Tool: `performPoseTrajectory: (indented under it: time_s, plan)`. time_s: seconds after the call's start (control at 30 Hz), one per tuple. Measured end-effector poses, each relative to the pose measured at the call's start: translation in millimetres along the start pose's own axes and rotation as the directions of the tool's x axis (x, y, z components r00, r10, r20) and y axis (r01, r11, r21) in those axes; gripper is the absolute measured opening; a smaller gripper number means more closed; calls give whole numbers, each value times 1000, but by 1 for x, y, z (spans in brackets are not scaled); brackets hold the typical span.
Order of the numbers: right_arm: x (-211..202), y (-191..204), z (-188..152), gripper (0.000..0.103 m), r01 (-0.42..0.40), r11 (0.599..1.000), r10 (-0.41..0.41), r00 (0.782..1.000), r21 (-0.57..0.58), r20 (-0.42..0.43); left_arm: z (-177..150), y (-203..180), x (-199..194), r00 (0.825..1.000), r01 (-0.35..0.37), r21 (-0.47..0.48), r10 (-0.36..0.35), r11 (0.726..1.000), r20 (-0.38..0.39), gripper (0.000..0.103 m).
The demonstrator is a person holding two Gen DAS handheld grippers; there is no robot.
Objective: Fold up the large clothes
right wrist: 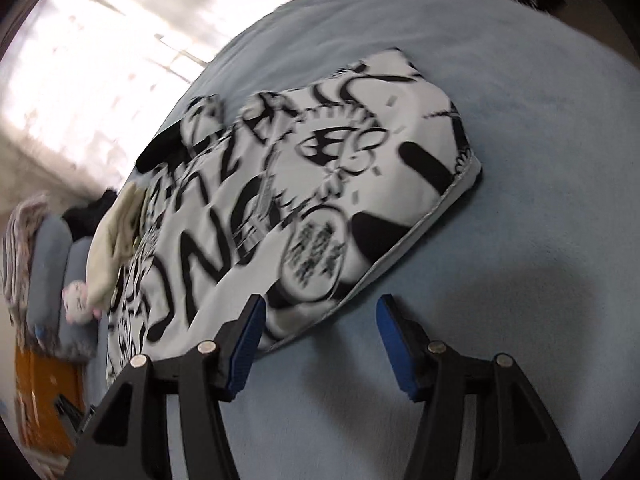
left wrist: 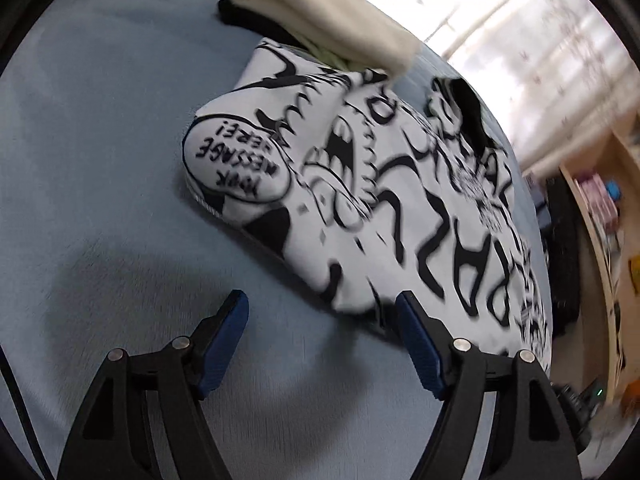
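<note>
So the garment here is a big white top with black cartoon print, lying on a light blue bedspread. It already looks folded in at the sides, and its long axis runs left to right across the bed, roughly from one gripper to the other.

The left gripper is spread wide with nothing between the fingers. The near left edge of the top sits just beyond and right of it, the right finger almost over the fabric. The right gripper is also spread and empty; its left finger overlaps the garment's near right edge, and the corner lies just ahead. Neither pinches anything.

My guess is each hand goes for its own end, both about equally close.

Further out, a folded cream garment sits on a dark one at the far left.
</note>
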State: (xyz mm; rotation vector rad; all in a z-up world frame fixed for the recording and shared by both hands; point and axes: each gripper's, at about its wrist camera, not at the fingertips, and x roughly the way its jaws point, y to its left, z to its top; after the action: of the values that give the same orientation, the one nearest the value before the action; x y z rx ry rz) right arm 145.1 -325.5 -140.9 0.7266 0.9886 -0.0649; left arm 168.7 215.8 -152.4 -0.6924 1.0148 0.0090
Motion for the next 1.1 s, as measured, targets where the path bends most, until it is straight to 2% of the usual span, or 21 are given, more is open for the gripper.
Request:
performPoseTrajectory:
  time_s: [0.13,0.17,0.2,0.23,0.3,0.33,0.4,0.47,0.57,0.67,0.9,1.1]
  plan:
    - [15,-9,10,57,-36,998,34,999,61,26,15,-2,17,999,-22,-8,22,1000,34,74]
    - [18,-9,12,57,-36,997,34,999,64,35,18,-5,20,999,-30,-4,30,1000,43,70]
    - [19,-8,13,57,-30,998,28,999,63,39,21,-9,22,998,-46,-1,46,999,52,55]
    - [20,-5,14,50,-13,999,10,999,50,50,23,-10,24,997,-59,-3,59,998,54,48]
    - [19,0,13,36,28,999,-30,997,22,68,27,-11,27,996,-67,-20,68,998,61,22]
    - [17,1,12,23,44,999,-45,996,10,81,27,-9,25,995,-68,-37,71,997,75,16]
    - [12,0,13,14,38,999,-38,994,1,102,28,-7,20,995,-48,-56,53,997,87,10]
    - [9,1,13,10,31,1000,-30,993,-4,115,26,-11,15,993,-62,-50,66,997,101,8]
    - [2,9,13,8,53,998,-47,988,-33,145,24,-23,4,988,-100,-32,103,994,117,6]
    - [-5,15,16,7,54,998,-49,986,-28,161,25,-30,-9,989,-95,-47,100,994,112,6]
    - [-27,17,14,7,54,998,-49,988,-32,149,25,-30,-36,992,-106,-57,109,993,67,6]
    - [-45,16,2,7,67,997,-63,993,-45,104,17,-22,-56,992,-119,-54,120,991,26,6]
